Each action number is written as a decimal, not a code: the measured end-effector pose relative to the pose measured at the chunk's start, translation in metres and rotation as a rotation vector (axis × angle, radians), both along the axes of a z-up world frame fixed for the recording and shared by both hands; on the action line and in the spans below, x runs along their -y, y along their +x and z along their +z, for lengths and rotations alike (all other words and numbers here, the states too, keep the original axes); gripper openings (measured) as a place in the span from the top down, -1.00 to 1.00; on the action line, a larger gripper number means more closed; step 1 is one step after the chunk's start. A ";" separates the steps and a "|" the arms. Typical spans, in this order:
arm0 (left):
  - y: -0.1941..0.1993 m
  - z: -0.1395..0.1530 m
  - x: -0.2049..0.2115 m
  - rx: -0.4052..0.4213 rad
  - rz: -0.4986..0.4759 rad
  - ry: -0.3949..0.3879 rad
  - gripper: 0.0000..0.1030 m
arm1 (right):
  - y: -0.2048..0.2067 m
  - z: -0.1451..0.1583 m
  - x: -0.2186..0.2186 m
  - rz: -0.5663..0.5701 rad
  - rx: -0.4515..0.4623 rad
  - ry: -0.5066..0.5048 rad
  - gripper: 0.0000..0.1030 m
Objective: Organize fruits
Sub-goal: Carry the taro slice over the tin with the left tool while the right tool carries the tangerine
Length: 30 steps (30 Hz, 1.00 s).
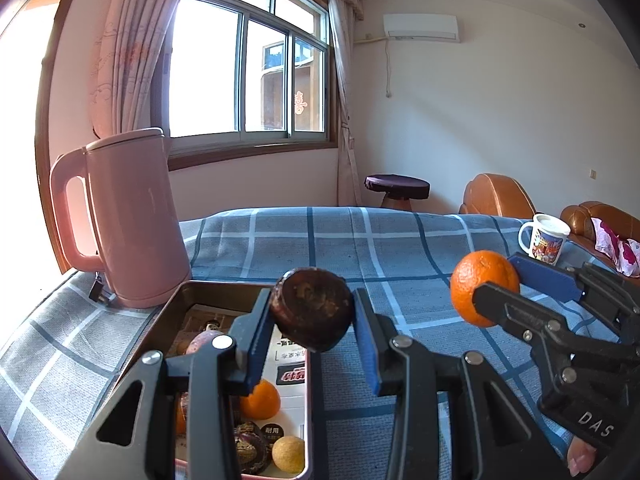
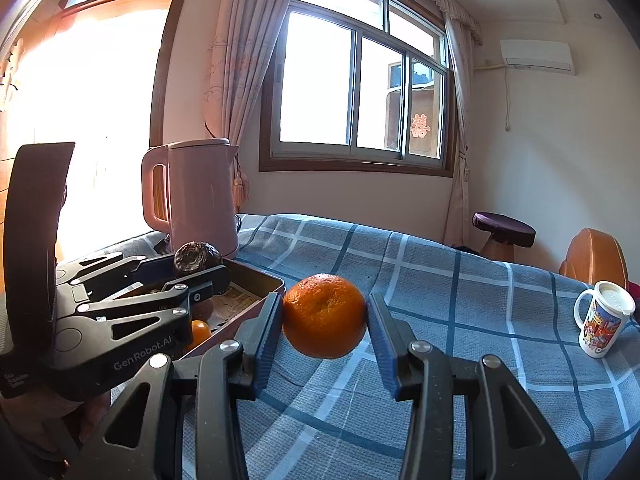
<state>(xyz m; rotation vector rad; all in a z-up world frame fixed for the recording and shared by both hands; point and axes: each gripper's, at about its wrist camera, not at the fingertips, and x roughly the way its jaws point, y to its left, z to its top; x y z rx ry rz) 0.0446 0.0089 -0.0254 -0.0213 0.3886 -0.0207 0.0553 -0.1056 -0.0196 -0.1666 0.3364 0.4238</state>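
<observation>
My left gripper (image 1: pixel 314 316) is shut on a dark brown wrinkled fruit (image 1: pixel 312 312), held in the air over the right part of a metal tray (image 1: pixel 176 300). In the tray lie an orange (image 1: pixel 260 400), a yellow round fruit (image 1: pixel 288 454) and several dark fruits. To the right, my right gripper (image 1: pixel 496 280) is shut on an orange (image 1: pixel 482 280) above the blue checked cloth. The right wrist view shows that orange (image 2: pixel 324 316) pressed between the blue pads of the right gripper (image 2: pixel 325 318), with the left gripper (image 2: pixel 200 270) and its brown fruit (image 2: pixel 198 258) at the left over the tray (image 2: pixel 260 284).
A pink kettle (image 1: pixel 128 216) stands just behind the tray at the left. A printed white mug (image 1: pixel 544 240) sits at the table's far right. The blue checked tablecloth (image 1: pixel 340 240) covers the table. A stool (image 1: pixel 396 190) and brown sofa (image 1: pixel 500 196) stand beyond.
</observation>
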 end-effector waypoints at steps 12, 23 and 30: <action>-0.001 0.001 -0.020 -0.009 0.044 -0.014 0.23 | -0.003 0.004 -0.020 0.045 -0.004 -0.008 0.13; -0.003 0.000 -0.042 -0.023 0.084 -0.026 0.23 | -0.008 0.010 -0.049 0.090 0.007 -0.027 0.13; -0.003 -0.001 -0.054 -0.035 0.114 -0.027 0.23 | -0.011 0.013 -0.064 0.122 0.012 -0.040 0.13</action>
